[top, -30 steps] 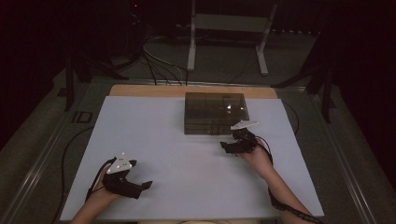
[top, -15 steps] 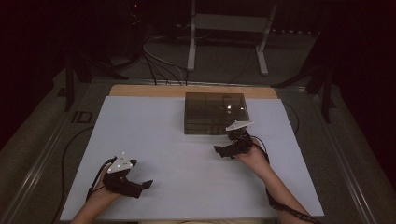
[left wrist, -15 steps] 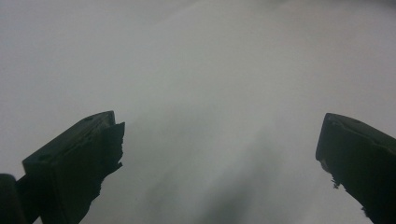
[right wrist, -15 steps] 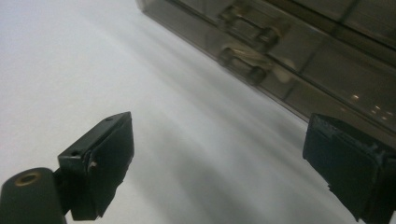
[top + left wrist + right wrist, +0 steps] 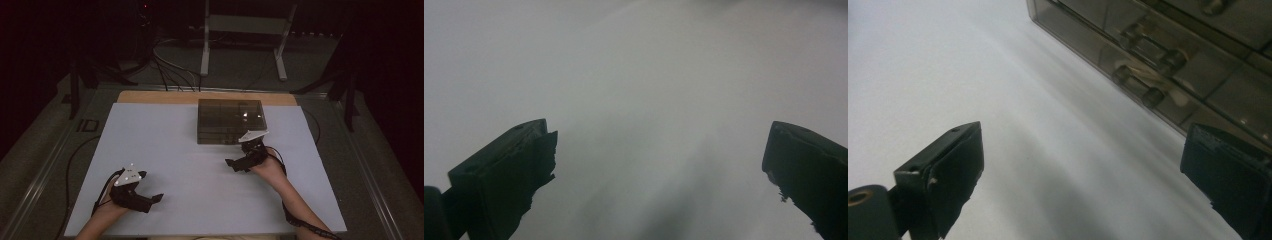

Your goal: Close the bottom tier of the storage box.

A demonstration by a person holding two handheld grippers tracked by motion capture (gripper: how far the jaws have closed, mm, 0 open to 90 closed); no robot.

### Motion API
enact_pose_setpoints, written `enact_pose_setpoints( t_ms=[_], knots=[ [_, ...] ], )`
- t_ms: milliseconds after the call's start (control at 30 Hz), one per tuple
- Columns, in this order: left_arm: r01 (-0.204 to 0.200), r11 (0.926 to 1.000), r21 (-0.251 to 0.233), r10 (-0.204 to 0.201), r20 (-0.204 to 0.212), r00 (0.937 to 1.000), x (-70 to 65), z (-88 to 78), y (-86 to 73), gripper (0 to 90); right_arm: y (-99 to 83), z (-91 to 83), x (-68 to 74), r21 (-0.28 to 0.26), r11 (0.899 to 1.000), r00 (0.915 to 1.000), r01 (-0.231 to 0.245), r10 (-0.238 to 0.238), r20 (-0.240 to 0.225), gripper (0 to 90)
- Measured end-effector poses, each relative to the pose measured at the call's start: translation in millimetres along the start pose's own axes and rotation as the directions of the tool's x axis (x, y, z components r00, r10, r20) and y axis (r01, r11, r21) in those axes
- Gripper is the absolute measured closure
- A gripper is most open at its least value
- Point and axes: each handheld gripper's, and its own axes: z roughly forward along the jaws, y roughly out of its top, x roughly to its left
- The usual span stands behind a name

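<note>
- High view: my right gripper point(image 5: 239, 164) has drawn back from the front of the smoky drawer box point(image 5: 229, 120) and now sits just beside its near right corner, not touching it; a second ago it was up against that front. Its jaws have just been opening and nothing is between them, so I judge I have let go of the box and that step is over
- High view: my left gripper point(image 5: 151, 199) rests where it was, low on the white table cover point(image 5: 165, 145), well apart from the box, jaws spread and empty. The cover between the two grippers is bare, so nothing blocks a fresh reach
- Left gripper view: both black jaws stand wide apart over plain white cover point(image 5: 649, 100), holding nothing
- Right gripper view: my jaws stand wide apart with only cover between them; the box point(image 5: 1168, 55) lies ahead to the right, its closed drawers showing small dark metal parts inside, blurred through the tinted plastic
</note>
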Motion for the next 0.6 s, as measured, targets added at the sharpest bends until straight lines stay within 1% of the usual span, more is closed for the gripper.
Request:
enact_pose_setpoints(
  t_ms=[67, 133, 267, 367, 467, 600],
  knots=[
    [0.001, 1.0, -0.002, -0.001, 0.001, 1.0, -0.1, -0.2, 0.0, 0.0, 1.0, -1.1, 1.9, -0.008, 1.0, 0.9999, 0.012, -0.012, -0.008, 4.3],
    [-0.002, 1.0, -0.002, 0.002, 0.001, 1.0, -0.4, -0.5, 0.1, 0.0, 1.6, -2.8, 4.6, -0.022, 1.0, 0.9994, 0.022, -0.022, -0.026, 4.3],
    [-0.002, 1.0, -0.002, 0.002, 0.002, 1.0, -0.4, -0.5, -0.1, 0.0, 1.9, -5.2, 10.9, -0.03, 0.999, 0.9975, 0.043, -0.045, -0.055, 4.3],
    [-0.001, 1.0, -0.004, 0.001, 0.003, 1.0, -0.3, -0.7, 0.0, 0.0, 0.9, -7.3, 14.1, -0.046, 0.997, 0.9946, 0.059, -0.062, -0.083, 4.3],
    [-0.003, 1.0, -0.002, 0.003, 0.002, 1.0, -0.3, -0.5, 0.0, 0.0, -1.3, -8.3, 16.4, -0.052, 0.997, 0.9917, 0.06, -0.065, -0.111, 4.3],
    [-0.001, 1.0, -0.003, 0.001, 0.003, 1.0, -0.6, -0.4, 0.1, 0.0, -6.3, -8.6, 19.6, -0.047, 0.996, 0.9898, 0.074, -0.079, -0.119, 4.3]
  ],
)
